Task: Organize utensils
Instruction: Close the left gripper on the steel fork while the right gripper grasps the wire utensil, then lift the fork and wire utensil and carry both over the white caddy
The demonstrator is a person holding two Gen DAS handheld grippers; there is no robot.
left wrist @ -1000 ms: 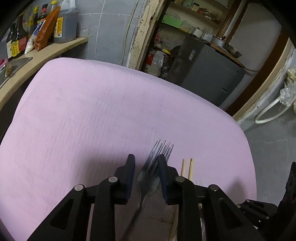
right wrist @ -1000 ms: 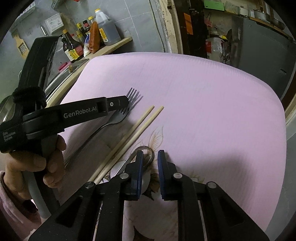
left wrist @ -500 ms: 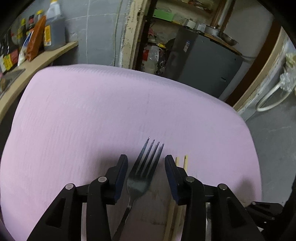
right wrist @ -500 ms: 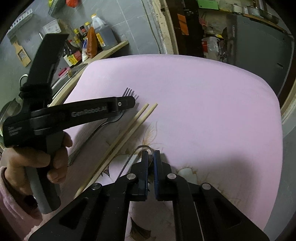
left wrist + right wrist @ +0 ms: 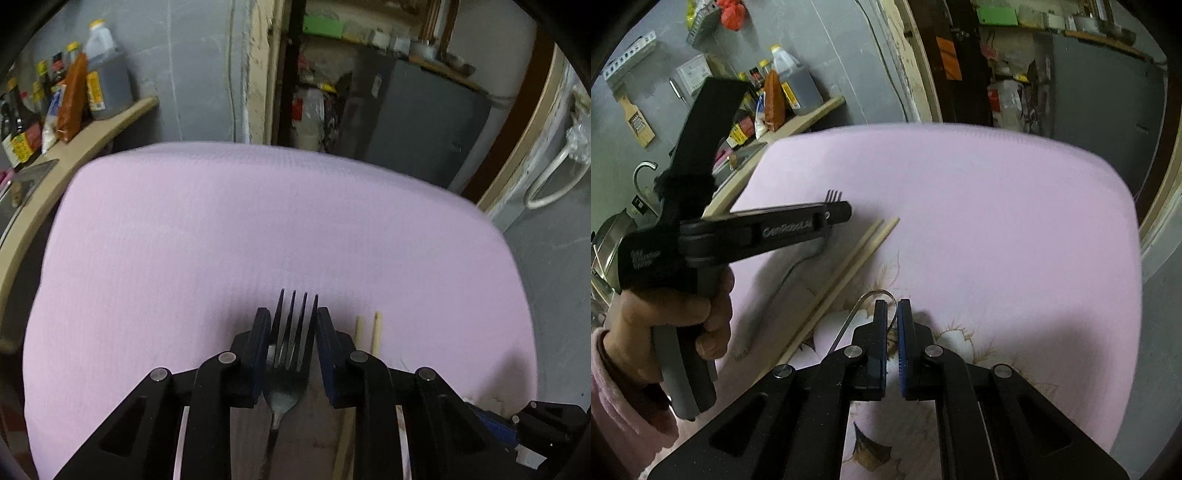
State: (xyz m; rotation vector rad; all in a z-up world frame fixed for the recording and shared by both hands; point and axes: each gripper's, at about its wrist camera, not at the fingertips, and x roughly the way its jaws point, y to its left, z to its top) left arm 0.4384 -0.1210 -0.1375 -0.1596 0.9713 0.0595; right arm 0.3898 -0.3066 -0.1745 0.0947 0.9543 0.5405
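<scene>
Pink cloth (image 5: 221, 240) covers the counter. On it lie paired chopsticks (image 5: 849, 273), long axes parallel to the fork (image 5: 291, 339), tines pointing away. Left gripper (image 5: 291, 325), jaws just closing, clasps the fork's head. Right gripper (image 5: 892, 314) pinches a spoon (image 5: 875, 295).

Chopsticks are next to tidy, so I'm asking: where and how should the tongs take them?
Grip both chopsticks together near mid-length, coming straight down with the tongs straddling the pair crosswise. They lie flat, parallel and close together on the pink cloth, with the fork and spoon alongside, so a side approach looks crowded.
</scene>
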